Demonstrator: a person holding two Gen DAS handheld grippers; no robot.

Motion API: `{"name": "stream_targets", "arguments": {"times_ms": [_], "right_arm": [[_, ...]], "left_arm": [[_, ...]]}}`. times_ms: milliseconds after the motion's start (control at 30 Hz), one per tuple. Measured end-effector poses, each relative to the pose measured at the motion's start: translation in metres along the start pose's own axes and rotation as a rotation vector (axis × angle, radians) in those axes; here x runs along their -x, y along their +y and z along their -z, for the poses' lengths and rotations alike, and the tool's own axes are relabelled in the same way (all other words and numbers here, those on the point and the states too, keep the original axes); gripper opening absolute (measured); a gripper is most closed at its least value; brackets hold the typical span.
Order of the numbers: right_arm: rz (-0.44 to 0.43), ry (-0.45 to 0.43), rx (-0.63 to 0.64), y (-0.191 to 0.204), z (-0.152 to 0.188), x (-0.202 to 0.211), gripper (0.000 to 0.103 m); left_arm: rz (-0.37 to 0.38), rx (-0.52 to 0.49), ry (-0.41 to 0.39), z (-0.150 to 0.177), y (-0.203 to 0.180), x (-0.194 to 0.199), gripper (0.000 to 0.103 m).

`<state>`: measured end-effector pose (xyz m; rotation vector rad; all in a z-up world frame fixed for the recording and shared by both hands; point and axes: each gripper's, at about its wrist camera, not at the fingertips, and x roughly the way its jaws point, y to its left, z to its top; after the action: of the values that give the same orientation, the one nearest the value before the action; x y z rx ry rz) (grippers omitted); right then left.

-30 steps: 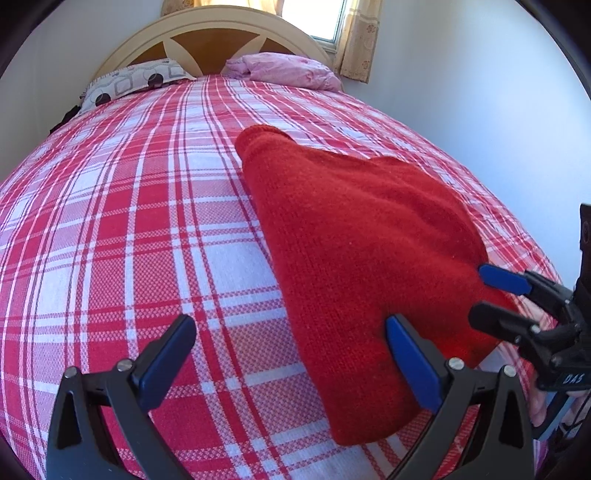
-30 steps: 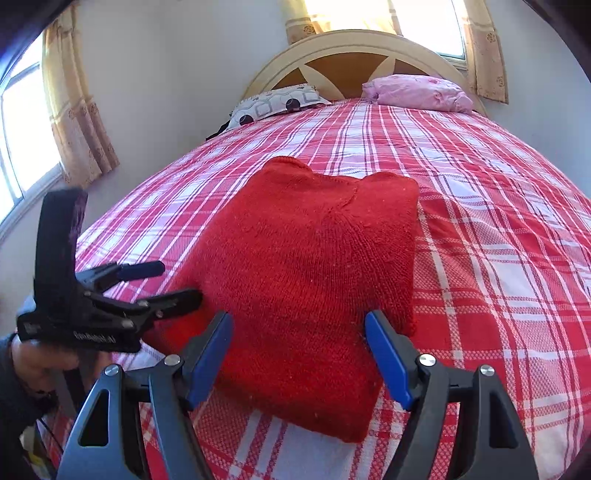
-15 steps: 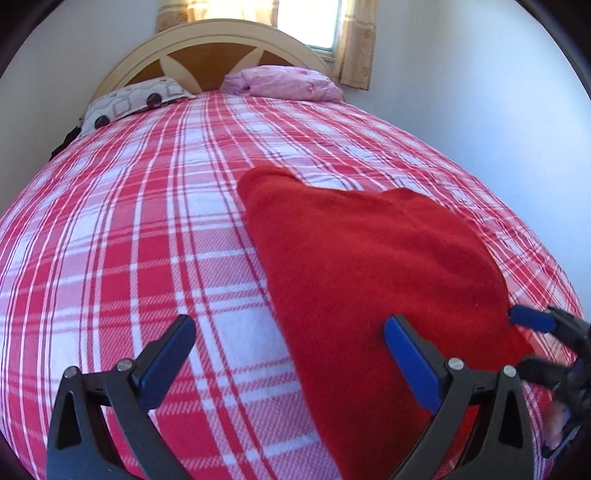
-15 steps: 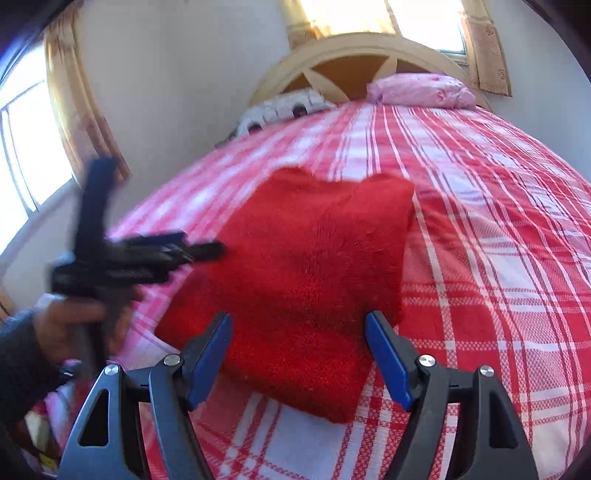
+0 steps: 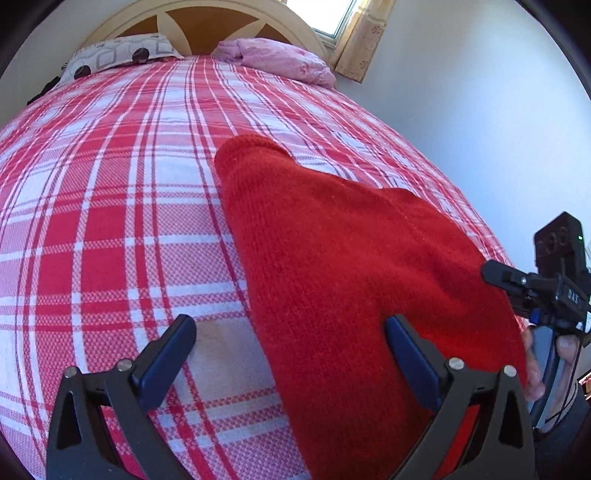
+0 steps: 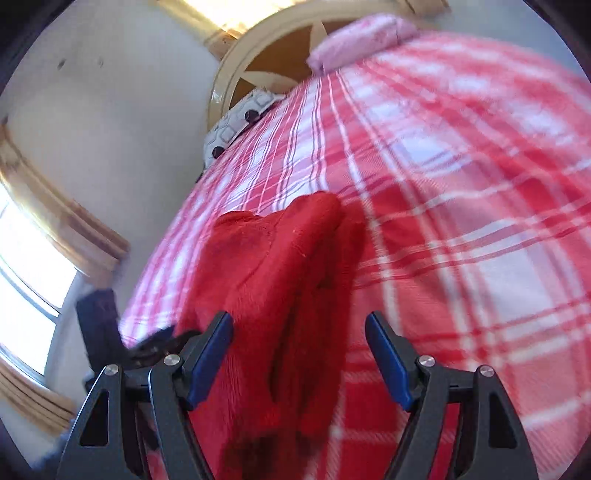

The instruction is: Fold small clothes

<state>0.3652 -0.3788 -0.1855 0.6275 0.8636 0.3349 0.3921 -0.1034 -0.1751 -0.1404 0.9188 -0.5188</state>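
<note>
A red sweater point(image 5: 354, 280) of thick knitted wool lay folded on the bed point(image 5: 110, 206), near the foot edge and toward the right side edge. Its shape was long and rounded, with a soft bump at the far end. The bed cover was a woven cloth with red and white checks. The left gripper point(image 5: 291, 354) hovered low over the near part of the sweater, its blue-padded fingers spread wide and grasping nothing. The right gripper point(image 6: 299, 354) also had its fingers released, with the sweater's folded edge between them in the blurred view. A pink pillow point(image 5: 280, 59) and a patterned pillow point(image 5: 118, 51) rested against the curved wooden headboard point(image 5: 207, 22).
</note>
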Motion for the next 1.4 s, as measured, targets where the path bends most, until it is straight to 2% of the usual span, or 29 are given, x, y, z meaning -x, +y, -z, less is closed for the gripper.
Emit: {"name": "stream_targets", "arguments": {"times_ms": [67,167,600,667,767,833,867,933,1000,1100,1400], "right_arm": [[-0.037,0.030,-0.037,-0.004,-0.004,-0.012,0.075],[-0.008,0.072,-0.049,-0.009,-0.005,-0.026,0.075],[0.006,0.087,0.004,0.002,-0.007,-0.042,0.075],[-0.017,0.083,-0.011,-0.004,-0.007,-0.043,0.073],[-0.006,0.072,-0.005,-0.006,-0.007,-0.043,0.065],[0.003,0.061,-0.008,-0.006,-0.006,-0.042,0.050],[-0.009,0.058,-0.004,-0.006,-0.005,-0.041,0.047],[-0.007,0.046,0.016,-0.003,-0.002,-0.039,0.043],[0.013,0.033,0.051,0.004,0.000,-0.037,0.041],[0.038,0.013,0.102,0.016,0.001,-0.032,0.039],[0.000,-0.018,0.123,0.044,0.011,-0.015,0.037]], "left_arm": [[-0.007,-0.015,-0.003,-0.002,-0.005,-0.001,0.103],[-0.012,-0.035,0.001,-0.002,-0.010,-0.005,0.103],[-0.009,-0.040,0.001,-0.006,-0.009,-0.014,0.103],[-0.013,-0.051,-0.004,-0.006,-0.011,-0.015,0.103],[-0.019,-0.064,-0.008,-0.006,-0.015,-0.016,0.103],[0.001,-0.076,-0.012,-0.006,-0.017,-0.013,0.094],[0.024,-0.086,-0.013,-0.006,-0.019,-0.012,0.080],[0.018,-0.105,-0.025,-0.003,-0.025,-0.008,0.073],[0.006,-0.137,-0.043,-0.001,-0.033,-0.003,0.056],[-0.036,-0.157,-0.055,-0.003,-0.040,0.005,0.041],[-0.055,-0.169,-0.087,0.002,-0.046,0.053,0.036]]}}
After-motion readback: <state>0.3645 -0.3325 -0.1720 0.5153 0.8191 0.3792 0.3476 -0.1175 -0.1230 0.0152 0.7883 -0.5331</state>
